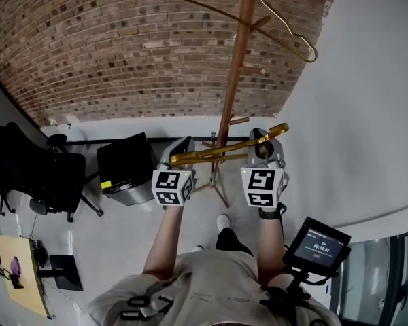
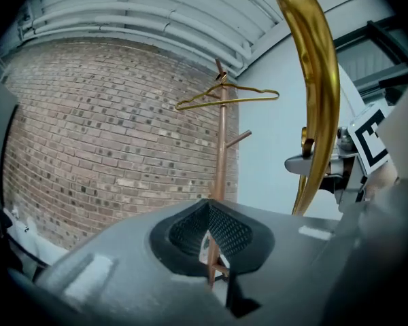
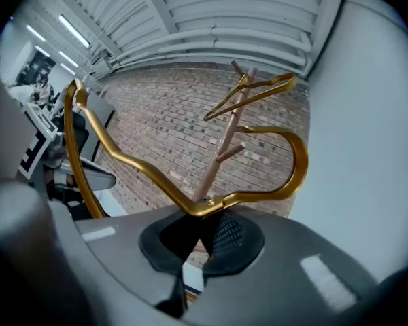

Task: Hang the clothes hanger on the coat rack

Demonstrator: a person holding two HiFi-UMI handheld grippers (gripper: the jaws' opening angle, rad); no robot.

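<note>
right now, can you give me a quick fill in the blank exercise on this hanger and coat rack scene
1. The right hand-held gripper is shut on a thick gold ____.
2. The wall behind the coat rack is built of ____.
3. A thin wire hanger already hangs on the coat rack, near its ____.

Missing words: hanger; brick; top

A brick wall (image 1: 122,46) fills the far side and meets a plain white wall (image 1: 367,114) at the right. On the floor (image 1: 122,243) stand a black office chair (image 1: 34,172) and a dark cabinet (image 1: 126,168). A yellow board (image 1: 24,277) lies at the lower left.
</note>
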